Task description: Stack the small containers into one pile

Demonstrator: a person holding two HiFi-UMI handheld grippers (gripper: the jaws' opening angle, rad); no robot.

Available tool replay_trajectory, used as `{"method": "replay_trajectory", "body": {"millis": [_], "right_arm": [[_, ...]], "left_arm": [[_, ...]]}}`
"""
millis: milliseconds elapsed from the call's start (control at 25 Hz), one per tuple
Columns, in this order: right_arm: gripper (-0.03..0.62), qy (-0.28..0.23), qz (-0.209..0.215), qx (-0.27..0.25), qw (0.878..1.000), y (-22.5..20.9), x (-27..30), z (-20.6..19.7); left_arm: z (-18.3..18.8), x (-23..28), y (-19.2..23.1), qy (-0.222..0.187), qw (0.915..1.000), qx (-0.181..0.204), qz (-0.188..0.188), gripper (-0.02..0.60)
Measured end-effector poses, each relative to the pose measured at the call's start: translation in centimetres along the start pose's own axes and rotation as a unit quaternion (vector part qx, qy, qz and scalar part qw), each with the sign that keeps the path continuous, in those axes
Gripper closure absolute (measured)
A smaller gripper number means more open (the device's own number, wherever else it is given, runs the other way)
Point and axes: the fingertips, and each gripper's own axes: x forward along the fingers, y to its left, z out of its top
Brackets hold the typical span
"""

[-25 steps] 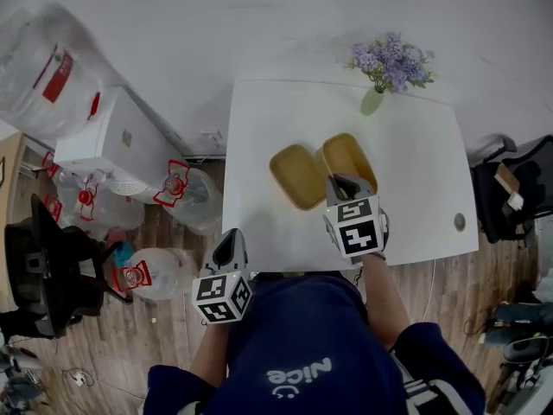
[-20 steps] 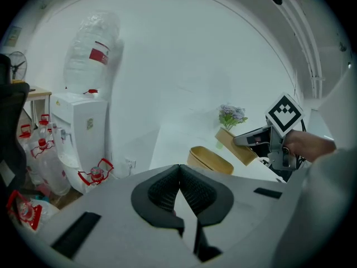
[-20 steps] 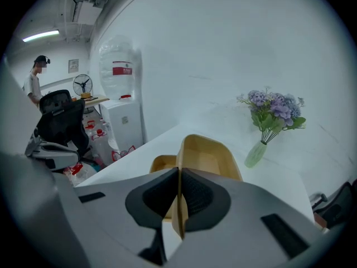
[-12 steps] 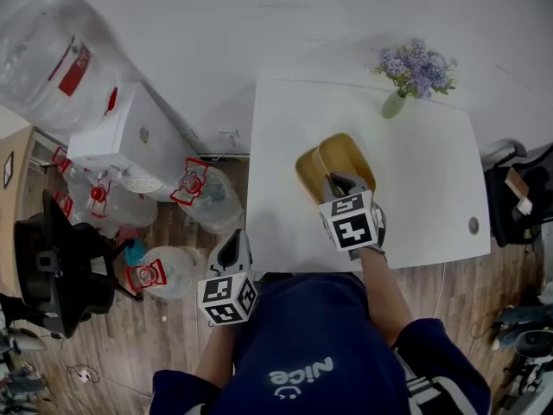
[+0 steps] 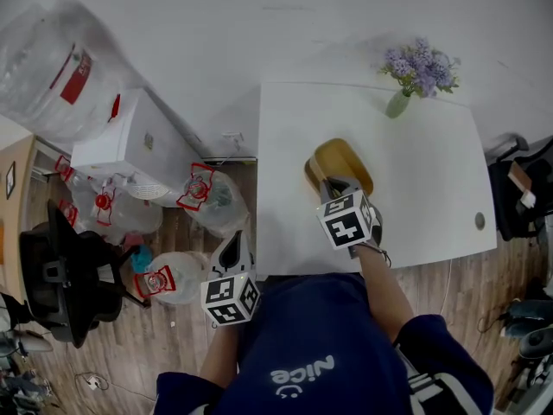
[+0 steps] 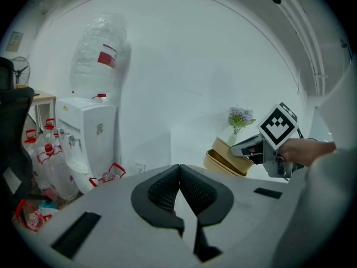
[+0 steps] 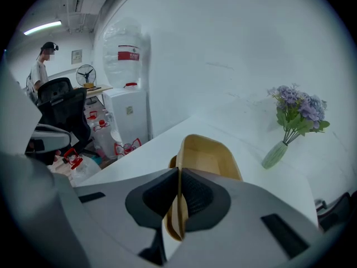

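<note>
Fingers (image 7: 196, 197) of the right gripper (image 7: 179, 190) pinch the near rim of the upper yellow container (image 7: 211, 159), which sits tilted over the lower yellow container (image 7: 171, 162) near the middle of the white table (image 5: 423, 206); only a sliver of the lower one shows at its left side. Left gripper (image 6: 179, 190) has its fingers (image 6: 163, 191) pressed together with nothing between them, and in the head view it hangs off the table's near left corner, over the wood floor (image 5: 164, 344). Vase of purple flowers (image 5: 399, 102) stands at the far edge, well apart from the pile.
</note>
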Motion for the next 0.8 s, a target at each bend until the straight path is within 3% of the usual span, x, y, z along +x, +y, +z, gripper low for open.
{"method": "replay_trajectory", "body": {"millis": [480,800], "right_arm": [[0.539,0.009,0.012,-0.018,1.000,0.8,1.4,-1.1],[0.525,-0.031,0.058,0.023,0.998,1.6,0.9,-0.6]], "left_arm": [[0.2,0.1,1.0,0.003,1.0000,-0.007,0.005,0.565],[0.1,-0.4,0.9,-0.004,0.9999,-0.012,0.004,0.565]]}}
